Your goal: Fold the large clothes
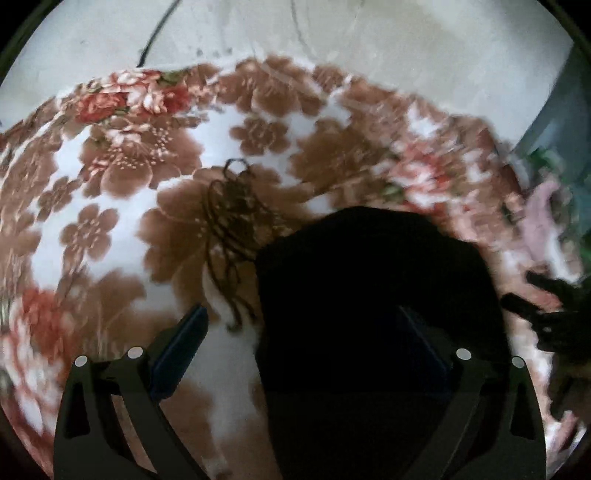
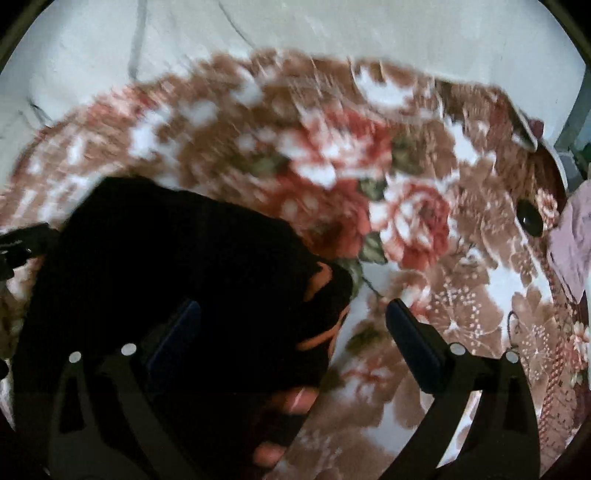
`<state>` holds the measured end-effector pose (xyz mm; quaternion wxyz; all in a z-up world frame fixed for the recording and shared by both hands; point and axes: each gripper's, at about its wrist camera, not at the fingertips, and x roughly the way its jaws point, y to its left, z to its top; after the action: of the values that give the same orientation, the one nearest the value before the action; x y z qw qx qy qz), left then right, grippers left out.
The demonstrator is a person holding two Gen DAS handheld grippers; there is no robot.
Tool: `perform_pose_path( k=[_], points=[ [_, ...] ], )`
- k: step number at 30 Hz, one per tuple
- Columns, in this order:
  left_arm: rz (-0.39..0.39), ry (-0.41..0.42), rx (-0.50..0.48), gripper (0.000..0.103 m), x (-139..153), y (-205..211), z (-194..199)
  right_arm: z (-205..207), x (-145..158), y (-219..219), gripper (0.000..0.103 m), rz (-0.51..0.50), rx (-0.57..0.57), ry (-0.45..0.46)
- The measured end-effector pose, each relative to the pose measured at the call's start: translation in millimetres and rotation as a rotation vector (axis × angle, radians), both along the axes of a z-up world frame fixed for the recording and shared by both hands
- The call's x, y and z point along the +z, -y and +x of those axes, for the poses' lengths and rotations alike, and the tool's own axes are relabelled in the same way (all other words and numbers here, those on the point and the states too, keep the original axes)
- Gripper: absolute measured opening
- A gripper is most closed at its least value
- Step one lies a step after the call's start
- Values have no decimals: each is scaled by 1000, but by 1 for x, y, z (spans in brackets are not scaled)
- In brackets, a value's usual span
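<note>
Left gripper point(image 1: 303, 325): jaws spread wide and clamped on nothing; its right finger lies dark against the garment and is hard to make out, its left finger point(image 1: 181, 347) stands clear over the blanket.
Right gripper point(image 2: 291, 325): jaws likewise wide apart, nothing pinched; its left finger is almost lost in the garment's black, its right finger point(image 2: 413, 343) shows plainly over the blanket.
Garment point(image 1: 369, 295): a black mass with no visible folds or seams, lying on the blanket between and under the fingers of both grippers; its lower edge is cut off by the frame in the left view. In the right view point(image 2: 166, 266) orange marks show at its right edge, too dim to read.
Blanket point(image 1: 110, 184): floral, brown and red on white, spread under the garment; blurred in both views, worst at the right.
Thread point(image 1: 229, 221): a dark tangle on the blanket just left of the garment.
Pink cloth point(image 2: 572, 240): beyond the blanket's right edge, partly cut off.
Dark oval point(image 2: 529, 219): on the blanket well right of the garment; what it is cannot be told.
Wall point(image 2: 295, 29): pale, behind the blanket.
</note>
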<state>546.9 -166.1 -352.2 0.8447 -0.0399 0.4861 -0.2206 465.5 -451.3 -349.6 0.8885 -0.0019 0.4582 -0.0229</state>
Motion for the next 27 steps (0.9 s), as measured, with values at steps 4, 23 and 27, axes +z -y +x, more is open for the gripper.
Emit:
perform_pose_path(
  k=[4,23,27],
  points=[
    [-65,-28,-18,97,16,-22,-67,-50,13,-31,98,26,73,24],
    [-174,-245,-6,98,-28,-57,-108,-106,-37,35,98,293,-136,-107],
    [-300,-335,45,98,-25,-67,-92,-86,-35,50,98,392,-116,-141]
  ],
)
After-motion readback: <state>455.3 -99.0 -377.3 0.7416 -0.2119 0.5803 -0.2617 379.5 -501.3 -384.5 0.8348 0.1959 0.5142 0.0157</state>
